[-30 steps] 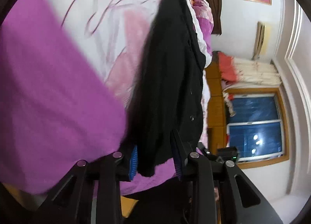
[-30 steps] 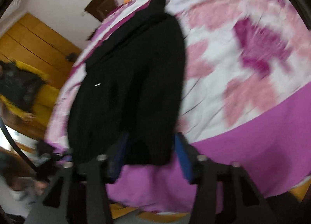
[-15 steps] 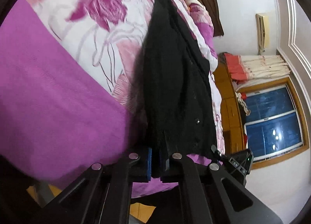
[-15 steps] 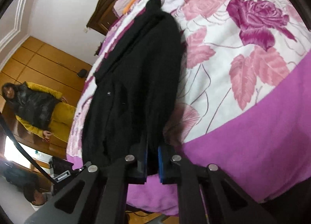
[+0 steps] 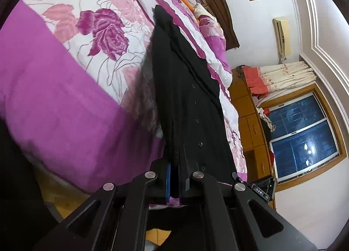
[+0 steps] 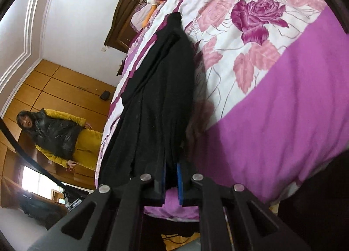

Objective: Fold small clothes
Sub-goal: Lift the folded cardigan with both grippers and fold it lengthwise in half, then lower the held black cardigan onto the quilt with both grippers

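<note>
A black buttoned garment (image 5: 185,98) lies stretched lengthwise on a bed with a pink and purple floral cover (image 5: 98,33). My left gripper (image 5: 175,177) is shut on one near corner of its hem, at the bed's foot edge. In the right wrist view the same black garment (image 6: 157,102) runs away from me, and my right gripper (image 6: 171,179) is shut on the other near corner of the hem. The near hem is lifted slightly off the purple cover (image 6: 272,120).
A dark wooden headboard (image 5: 213,11) and pillows stand at the far end of the bed. A wooden cabinet (image 5: 248,120) and a window (image 5: 305,137) are beside the bed. A person in yellow and black (image 6: 59,135) stands by wooden wardrobes.
Both grippers were open around the hem a second ago; they have closed on it. Both have since drawn back and lifted, pulling the garment taut.
</note>
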{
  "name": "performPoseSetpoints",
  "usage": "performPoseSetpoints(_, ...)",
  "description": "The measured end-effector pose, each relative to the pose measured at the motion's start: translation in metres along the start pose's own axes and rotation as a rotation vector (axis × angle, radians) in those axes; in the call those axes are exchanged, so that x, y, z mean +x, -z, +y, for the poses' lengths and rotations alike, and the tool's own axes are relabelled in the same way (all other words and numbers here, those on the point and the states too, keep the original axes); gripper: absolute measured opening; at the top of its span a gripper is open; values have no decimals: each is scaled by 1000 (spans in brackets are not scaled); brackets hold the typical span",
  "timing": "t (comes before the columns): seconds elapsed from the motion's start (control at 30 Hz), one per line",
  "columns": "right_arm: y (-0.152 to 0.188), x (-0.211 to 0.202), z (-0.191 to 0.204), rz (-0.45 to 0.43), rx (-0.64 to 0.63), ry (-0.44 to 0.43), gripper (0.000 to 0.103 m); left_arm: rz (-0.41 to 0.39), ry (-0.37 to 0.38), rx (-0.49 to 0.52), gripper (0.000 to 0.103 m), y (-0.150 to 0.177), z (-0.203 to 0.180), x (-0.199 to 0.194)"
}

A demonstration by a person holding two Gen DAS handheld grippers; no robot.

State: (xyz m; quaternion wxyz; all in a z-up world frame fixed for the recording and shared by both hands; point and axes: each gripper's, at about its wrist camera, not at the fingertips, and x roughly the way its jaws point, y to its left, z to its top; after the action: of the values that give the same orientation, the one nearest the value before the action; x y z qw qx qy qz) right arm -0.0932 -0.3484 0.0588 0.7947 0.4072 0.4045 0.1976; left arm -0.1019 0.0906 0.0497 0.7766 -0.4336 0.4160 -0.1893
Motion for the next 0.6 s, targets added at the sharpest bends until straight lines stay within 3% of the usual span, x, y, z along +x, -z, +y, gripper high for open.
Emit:
performPoseSetpoints(0.3,12,-8,3,-9,-13,40,7,11,-43,-30,0,14,21,-18)
performPoseSetpoints(0.43,14,5,4,-12,-56,105,6,21,-45,-33,0,14,24,-16)
performPoseSetpoints(0.6,9,5,5,-20,-76,85,6,16,-116,59,0,11,8,-11)
